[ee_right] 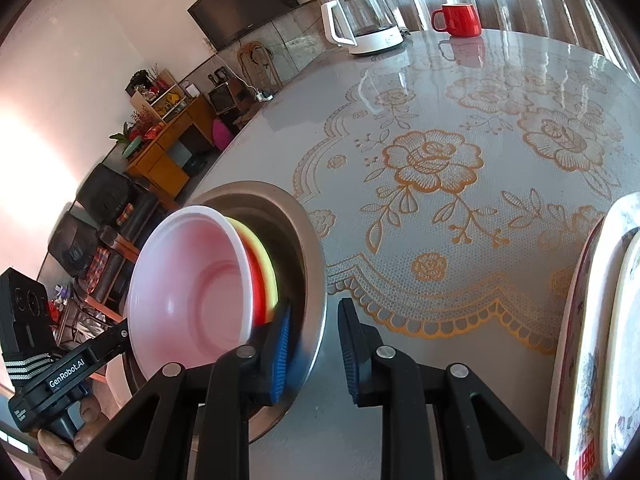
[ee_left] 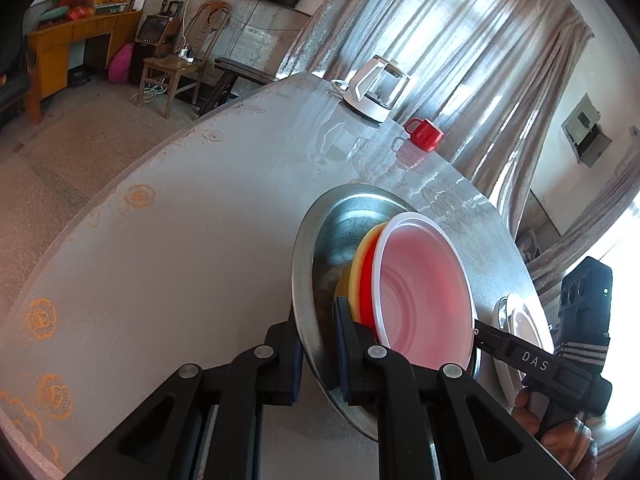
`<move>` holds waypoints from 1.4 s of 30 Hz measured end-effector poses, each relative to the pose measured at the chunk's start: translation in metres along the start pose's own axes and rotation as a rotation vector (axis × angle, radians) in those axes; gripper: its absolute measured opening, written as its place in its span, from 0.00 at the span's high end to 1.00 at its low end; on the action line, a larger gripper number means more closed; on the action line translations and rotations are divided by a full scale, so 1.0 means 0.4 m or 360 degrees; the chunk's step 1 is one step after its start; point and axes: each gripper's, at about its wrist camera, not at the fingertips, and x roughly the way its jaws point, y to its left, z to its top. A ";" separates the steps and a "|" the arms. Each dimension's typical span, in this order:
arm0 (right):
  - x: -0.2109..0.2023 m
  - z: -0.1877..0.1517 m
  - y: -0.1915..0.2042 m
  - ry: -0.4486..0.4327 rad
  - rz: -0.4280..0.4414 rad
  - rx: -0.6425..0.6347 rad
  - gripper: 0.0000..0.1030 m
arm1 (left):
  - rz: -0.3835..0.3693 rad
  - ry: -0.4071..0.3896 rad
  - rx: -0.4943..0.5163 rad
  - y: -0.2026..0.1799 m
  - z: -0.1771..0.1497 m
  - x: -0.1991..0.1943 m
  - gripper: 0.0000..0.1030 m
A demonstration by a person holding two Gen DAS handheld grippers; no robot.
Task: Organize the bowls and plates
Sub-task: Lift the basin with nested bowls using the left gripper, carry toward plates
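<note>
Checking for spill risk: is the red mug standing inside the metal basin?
No. The red mug stands on the table's far side beside the kettle, well apart from the metal basin.

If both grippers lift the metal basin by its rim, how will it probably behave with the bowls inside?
The metal basin looks thin and stiff, so probably light. Its smooth rim may slip between the pads of the left gripper and right gripper. The white bowl and the coloured bowls beneath sit loosely nested, so they could slide if it tilts.
</note>
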 end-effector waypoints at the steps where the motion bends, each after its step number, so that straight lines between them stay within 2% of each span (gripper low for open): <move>1: -0.001 -0.002 0.002 0.0003 0.0004 -0.0002 0.81 | 0.0004 0.0008 -0.0003 0.001 -0.003 0.000 0.87; 8: -0.015 -0.004 0.007 0.0004 0.0034 0.0004 0.83 | 0.0054 0.0060 -0.0025 0.004 -0.018 -0.003 0.85; 20: -0.036 -0.023 -0.002 0.0009 0.0053 0.0049 0.83 | 0.0145 0.0031 0.0054 -0.033 -0.044 -0.031 0.84; 29: -0.062 -0.038 0.003 -0.0025 0.0049 0.0028 0.83 | 0.0169 0.0009 0.0094 -0.051 -0.059 -0.054 0.84; 42: -0.095 -0.053 -0.024 -0.0055 0.0039 0.0070 0.83 | 0.0126 0.0022 0.0130 -0.086 -0.071 -0.059 0.84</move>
